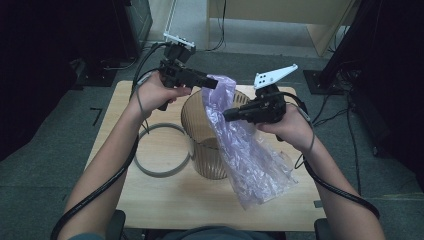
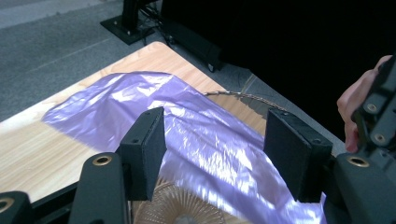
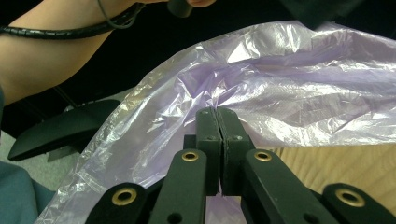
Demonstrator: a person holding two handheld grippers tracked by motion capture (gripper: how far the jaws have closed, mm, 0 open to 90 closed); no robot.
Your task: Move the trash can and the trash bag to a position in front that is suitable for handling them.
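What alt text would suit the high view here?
Two hand-held tongs lift a purple plastic bag over a ribbed brown bin on a wooden table; the right tongs pinch the bag, the left tongs reach its top edge. A grey ring lies left of the bin.

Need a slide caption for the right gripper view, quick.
Right gripper pinched shut on the purple plastic bag, above the wooden table.
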